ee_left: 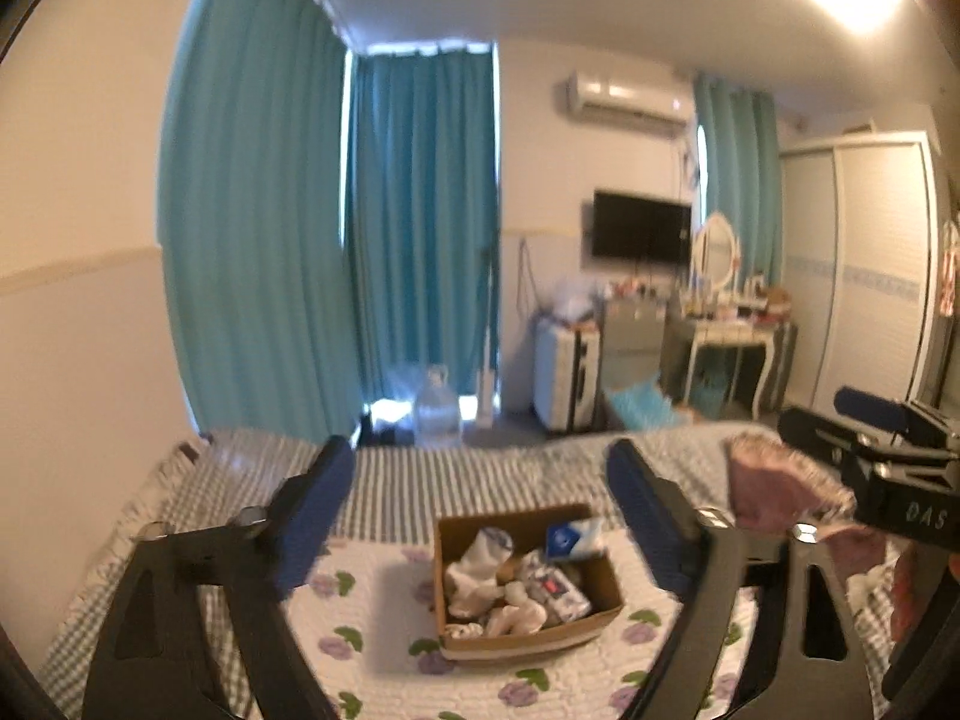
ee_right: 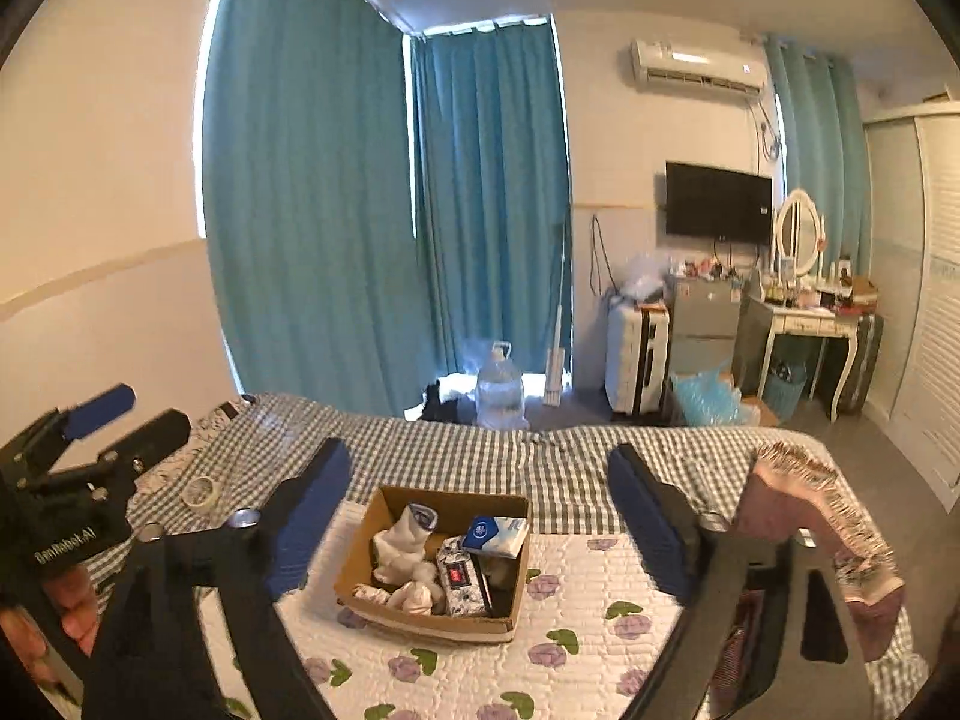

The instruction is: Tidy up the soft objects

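Observation:
A brown cardboard box [ee_left: 594, 621] [ee_right: 360, 552] sits on the flowered white quilt [ee_left: 372, 618] [ee_right: 576, 660] on the bed. It holds white socks [ee_left: 480, 564] [ee_right: 402, 546], a blue-and-white tissue pack [ee_left: 573, 534] [ee_right: 495, 534] and a patterned pack with a red label [ee_left: 555, 591] [ee_right: 459, 585]. My left gripper [ee_left: 480, 468] is open and empty above the box. My right gripper [ee_right: 480, 468] is open and empty over it too. A pink fringed cloth [ee_left: 774, 486] [ee_right: 804, 510] lies at the right.
A grey checked blanket [ee_right: 480, 450] covers the far bed. A tape roll [ee_right: 201, 491] lies at its left. Beyond the bed stand a water jug [ee_right: 499, 387], a white suitcase [ee_right: 636, 354], a dressing table [ee_right: 810, 318] and teal curtains [ee_right: 336, 192].

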`<state>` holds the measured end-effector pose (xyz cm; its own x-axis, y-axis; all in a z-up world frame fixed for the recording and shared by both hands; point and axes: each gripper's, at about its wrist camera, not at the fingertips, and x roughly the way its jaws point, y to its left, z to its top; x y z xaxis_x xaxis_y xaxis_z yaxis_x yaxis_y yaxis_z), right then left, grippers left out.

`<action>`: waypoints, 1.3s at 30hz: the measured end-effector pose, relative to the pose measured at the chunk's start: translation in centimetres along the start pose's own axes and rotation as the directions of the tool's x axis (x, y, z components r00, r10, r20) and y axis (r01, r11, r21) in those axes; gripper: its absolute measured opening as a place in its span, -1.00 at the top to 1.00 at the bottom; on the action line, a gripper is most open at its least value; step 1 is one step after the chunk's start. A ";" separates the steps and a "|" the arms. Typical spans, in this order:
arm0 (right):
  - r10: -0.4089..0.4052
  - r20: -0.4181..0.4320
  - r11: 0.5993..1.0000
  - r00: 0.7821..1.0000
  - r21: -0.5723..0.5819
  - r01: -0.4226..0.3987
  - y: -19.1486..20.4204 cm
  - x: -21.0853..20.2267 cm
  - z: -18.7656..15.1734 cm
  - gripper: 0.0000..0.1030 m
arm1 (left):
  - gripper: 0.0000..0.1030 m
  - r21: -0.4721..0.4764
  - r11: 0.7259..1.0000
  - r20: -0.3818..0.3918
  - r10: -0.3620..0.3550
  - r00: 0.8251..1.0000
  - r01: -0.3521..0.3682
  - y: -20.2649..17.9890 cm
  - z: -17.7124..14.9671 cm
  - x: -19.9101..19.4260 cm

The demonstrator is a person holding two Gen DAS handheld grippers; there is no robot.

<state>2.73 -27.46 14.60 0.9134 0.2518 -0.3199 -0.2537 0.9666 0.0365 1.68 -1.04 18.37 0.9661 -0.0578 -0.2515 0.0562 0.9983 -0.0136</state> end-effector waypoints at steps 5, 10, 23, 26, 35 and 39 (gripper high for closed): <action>-0.006 0.079 1.000 0.997 -0.014 0.008 0.8 -5.7 -0.4 -1.00 | -1.00 -0.018 1.000 0.081 0.010 0.997 -0.009 -0.2 -0.1 -4.2; -0.008 0.084 1.000 0.996 -0.016 0.009 0.9 -7.2 -2.9 -1.00 | -1.00 -0.002 1.000 0.075 0.010 0.997 -0.010 -0.4 -2.9 -4.4; -0.009 -0.010 1.000 1.000 -0.021 0.009 0.1 0.8 -12.0 -1.00 | -1.00 0.013 0.997 -0.068 0.075 0.995 -0.075 -0.5 -12.2 1.5; -0.024 -0.041 1.000 0.999 -0.017 0.023 -0.2 3.4 -13.8 -1.00 | -1.00 0.014 0.997 -0.104 0.078 0.992 -0.077 -0.7 -14.2 2.5; -0.005 -0.126 0.999 0.992 0.035 0.010 -0.9 7.9 -16.7 -1.00 | -1.00 0.009 0.996 -0.182 0.086 0.980 -0.085 0.0 -16.2 5.0; -0.013 -0.133 0.999 0.991 0.031 0.017 -0.8 8.1 -17.0 -1.00 | -1.00 -0.010 0.996 -0.189 0.087 0.978 -0.091 0.3 -16.5 5.3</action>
<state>4.93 -27.01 -4.10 0.8662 0.2306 -0.4433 -0.2279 0.9718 0.0603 2.62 -0.99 1.07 0.9024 0.0307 -0.4297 -0.0343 0.9994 -0.0008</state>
